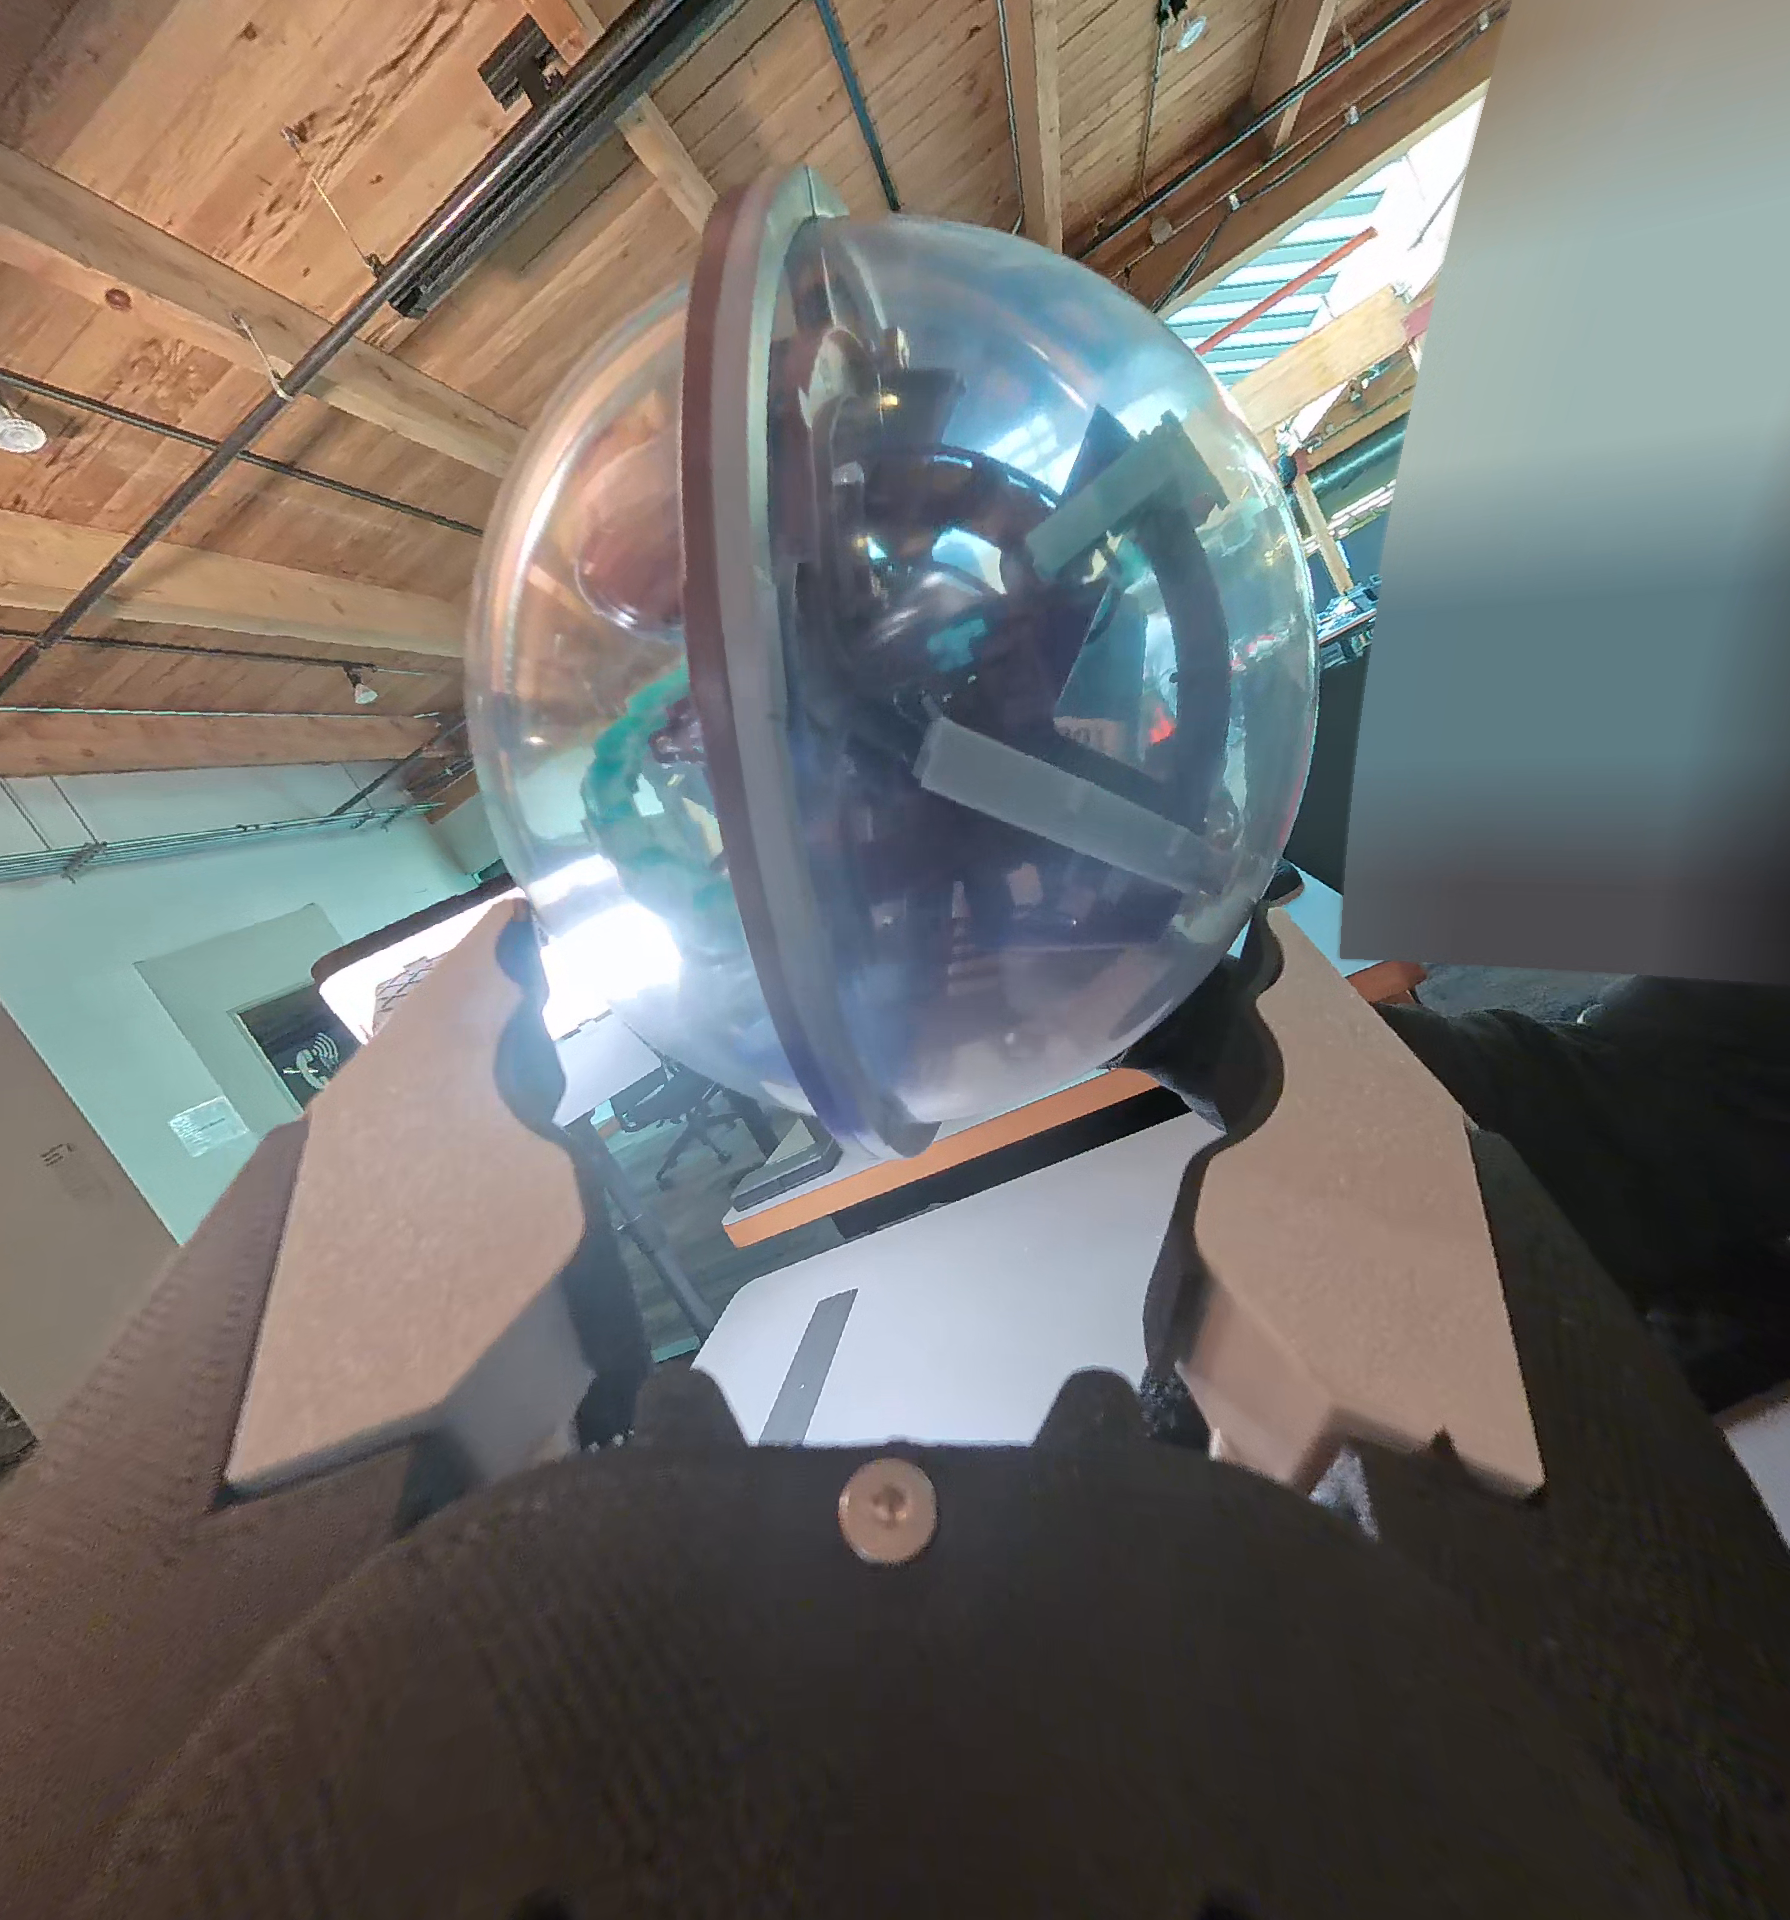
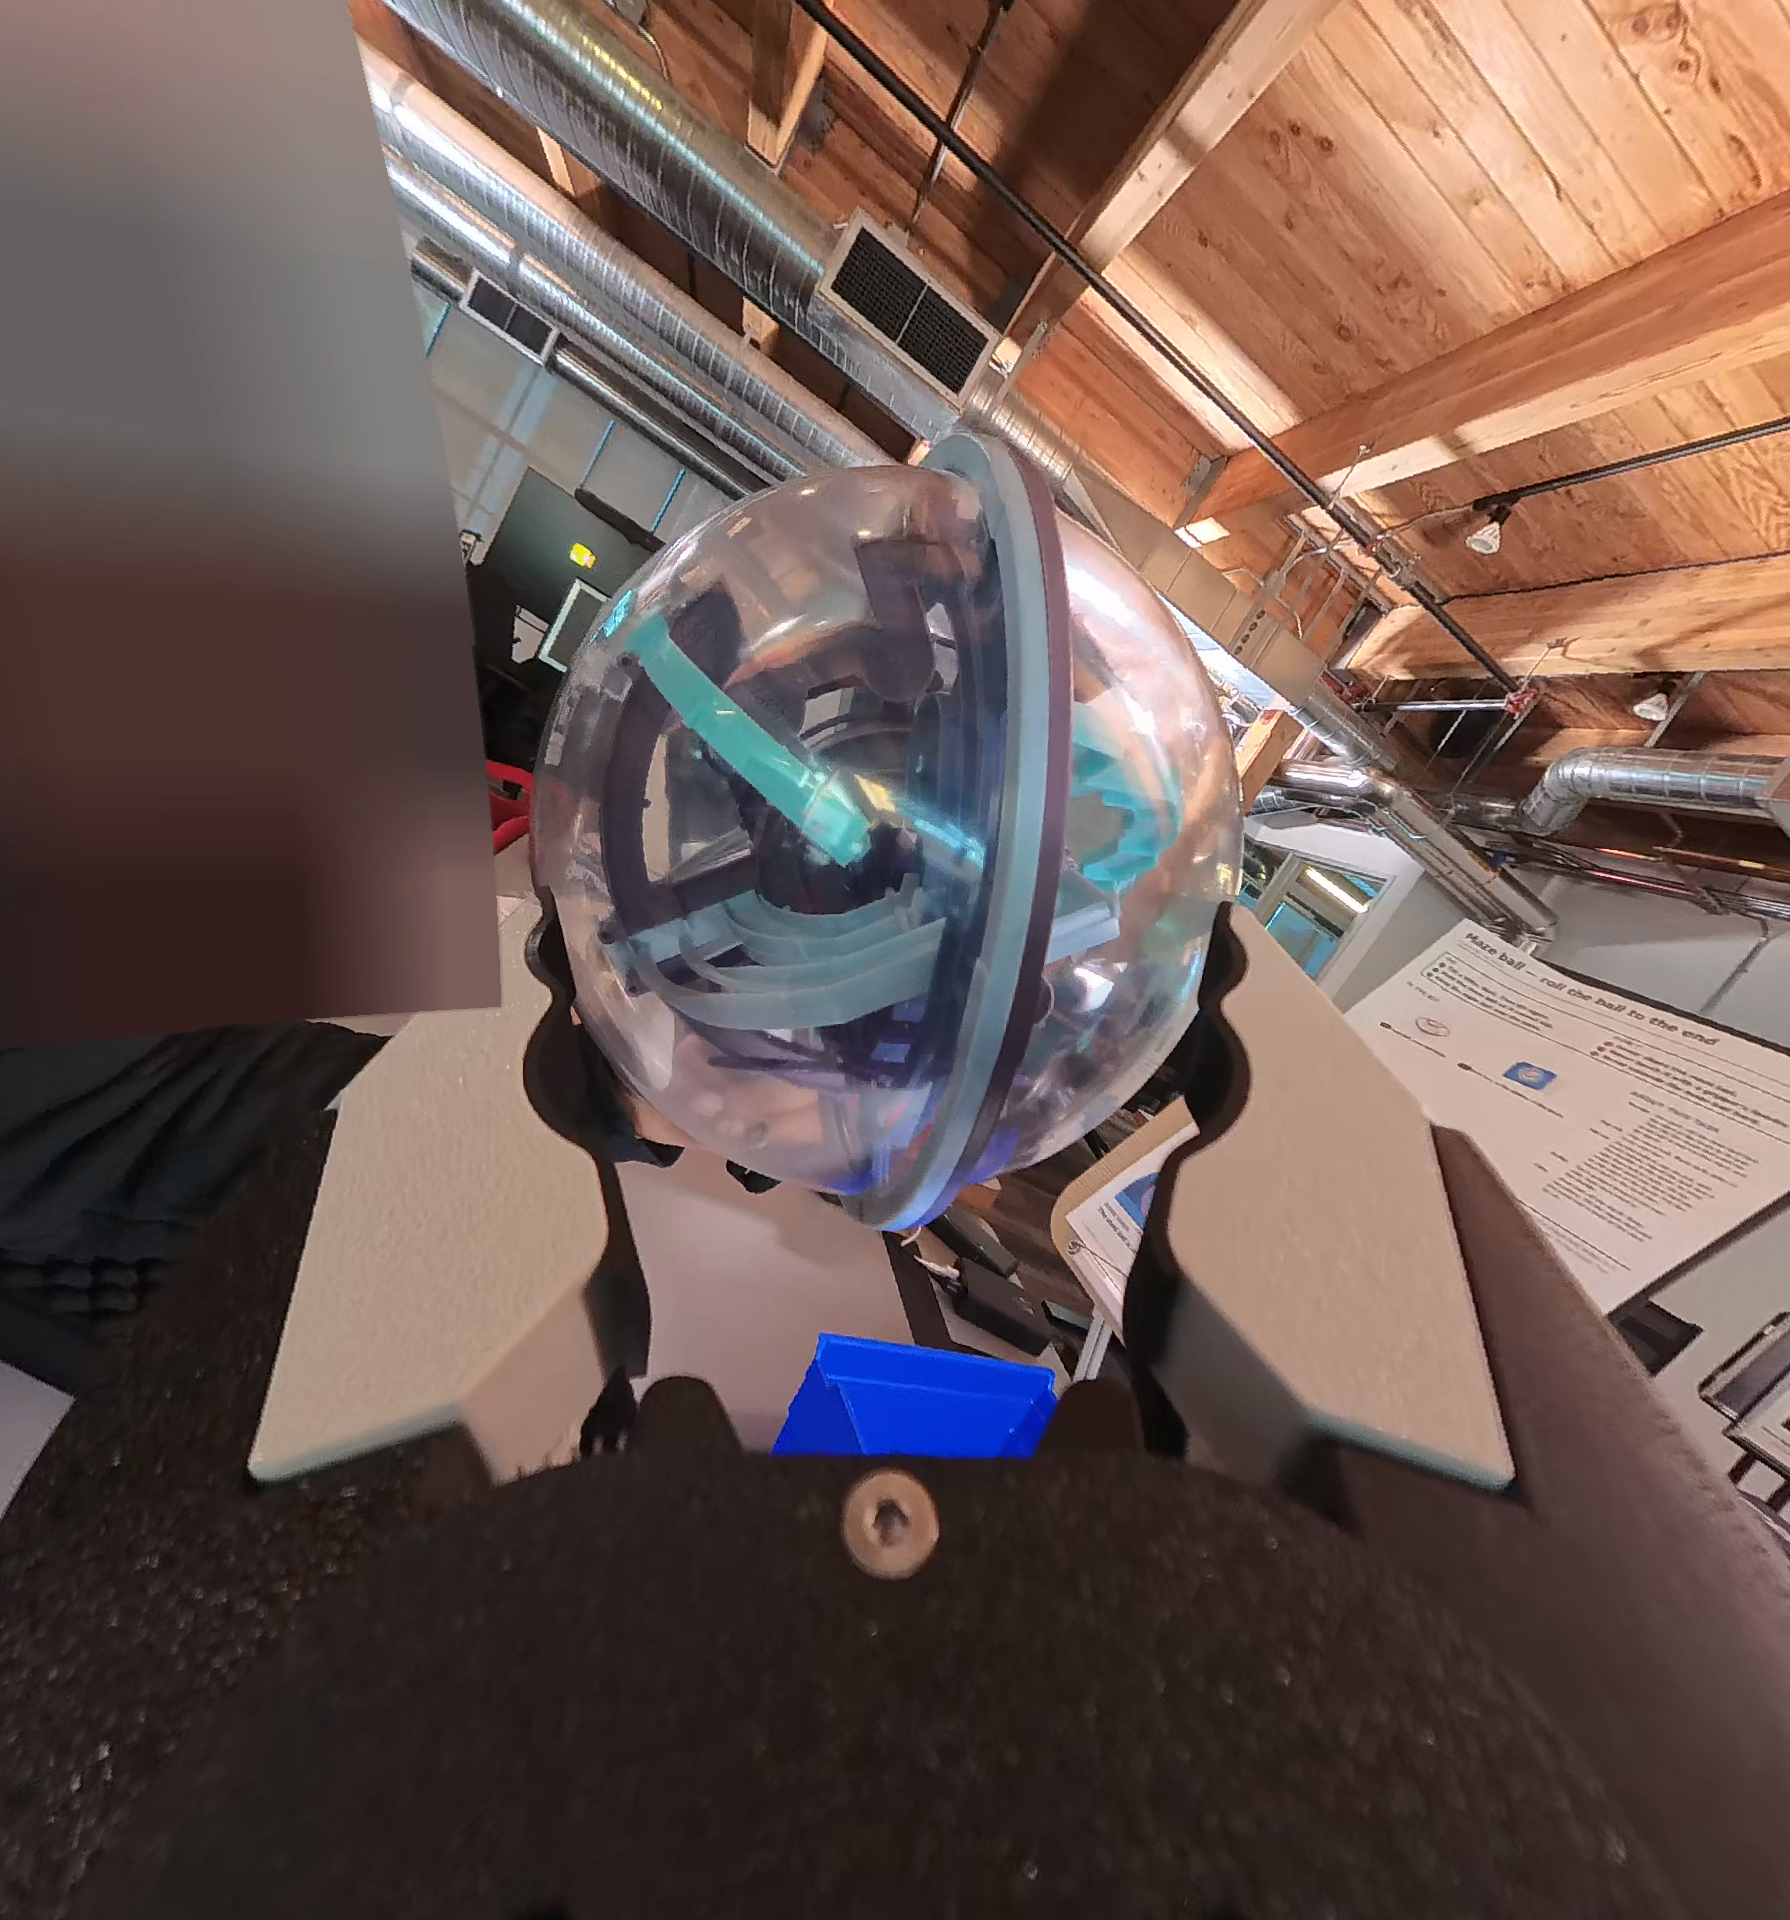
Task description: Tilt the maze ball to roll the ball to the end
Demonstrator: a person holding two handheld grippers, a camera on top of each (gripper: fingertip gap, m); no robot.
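Black textured tool body with a centre screw fills the bottom of both wrist views; pale fingers run up from it toward 12 o'clock. Left tool (image 1: 891,997): jaws spread wide, black pads (image 1: 1218,1023) set against the lower flanks of the maze ball (image 1: 891,665) at about 8 and 4 o'clock of the sphere — pinching it. Right tool (image 2: 875,1023): likewise spread wide, pads (image 2: 564,1039) pressed on the same sphere's lower sides at roughly 8 and 4 o'clock, so the maze ball is clamped by both tools at once. The sphere is held up in the air, clear of the table (image 1: 964,1340), with the wooden ceiling (image 2: 1493,208) behind it. It is a clear shell with a dark equatorial ring (image 2: 1036,831) standing near upright, slightly tilted; teal tracks (image 2: 725,727) and grey ramps inside. Cannot tell where the small inner ball lies. Blue bin (image 2: 917,1397) at 6 o'clock below the sphere in the right view; printed sheet (image 2: 1597,1122) at 3 o'clock; dark sleeve (image 1: 1597,1122) at 3 o'clock in the left view.
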